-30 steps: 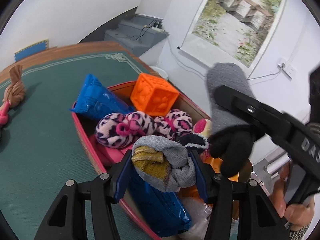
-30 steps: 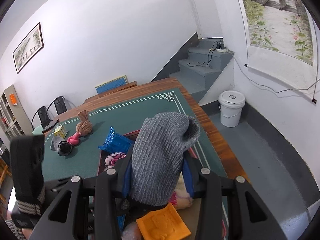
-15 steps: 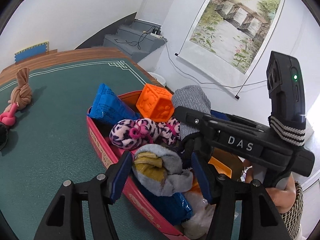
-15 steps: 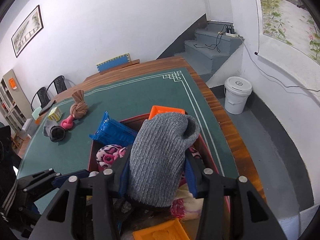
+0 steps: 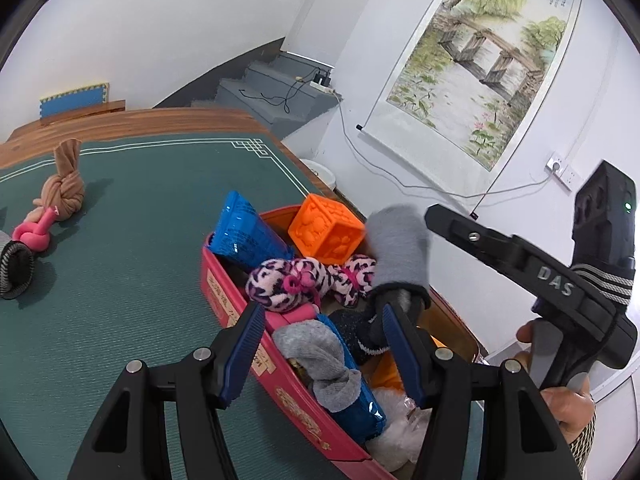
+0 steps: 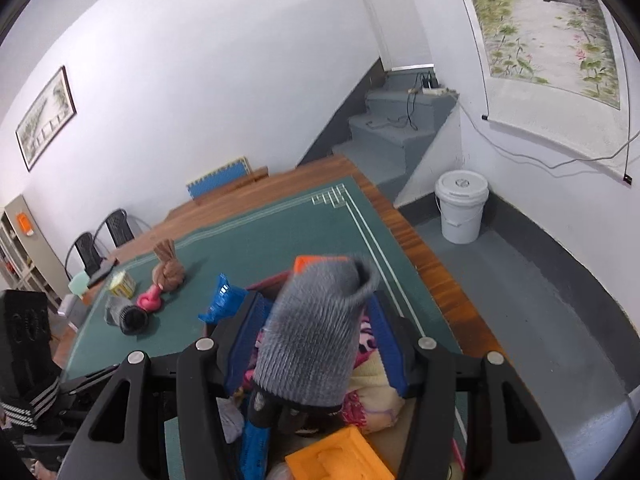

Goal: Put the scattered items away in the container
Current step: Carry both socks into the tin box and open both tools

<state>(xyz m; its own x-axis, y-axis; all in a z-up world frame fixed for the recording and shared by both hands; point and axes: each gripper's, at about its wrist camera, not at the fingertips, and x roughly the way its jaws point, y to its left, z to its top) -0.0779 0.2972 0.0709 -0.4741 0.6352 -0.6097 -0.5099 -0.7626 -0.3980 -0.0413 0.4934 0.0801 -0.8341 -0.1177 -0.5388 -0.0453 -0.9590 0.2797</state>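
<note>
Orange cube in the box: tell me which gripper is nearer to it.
Right. The right gripper is over the box just beside the orange cube, holding a grey sock. The left gripper is open at the box's near edge.

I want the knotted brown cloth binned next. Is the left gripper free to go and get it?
Probably yes: the left gripper is open and empty, and the knotted brown cloth lies alone on bare green mat.
</note>
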